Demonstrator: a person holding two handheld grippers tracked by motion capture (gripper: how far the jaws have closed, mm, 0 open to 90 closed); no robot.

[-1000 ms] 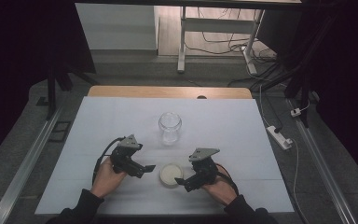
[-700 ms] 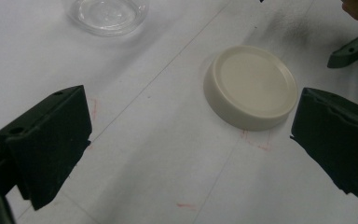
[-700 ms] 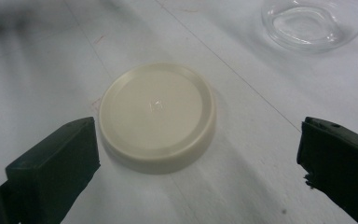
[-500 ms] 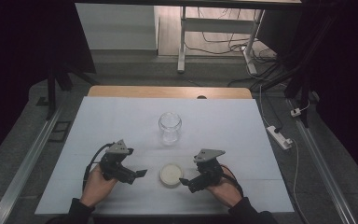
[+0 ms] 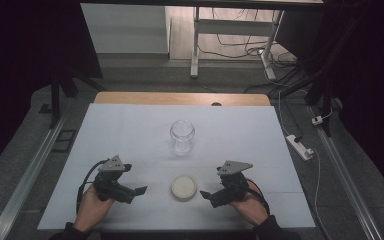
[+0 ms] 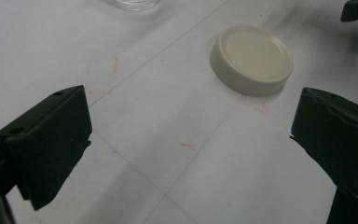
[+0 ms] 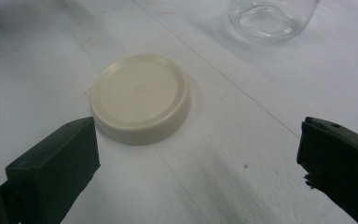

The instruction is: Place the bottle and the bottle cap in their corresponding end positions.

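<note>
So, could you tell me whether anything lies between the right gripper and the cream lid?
Nothing visible does: only bare white table separates the open right gripper from the cream lid, which lies flat, untouched.

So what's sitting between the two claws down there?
The cream lid lies flat on the table between the left claw and right claw, touching neither, as the high view shows.

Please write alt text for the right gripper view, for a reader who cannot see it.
A round cream lid lies flat on the white table, just ahead of the right gripper, whose two black fingers stand wide open and touch nothing. The base of a clear glass jar stands farther back.
</note>
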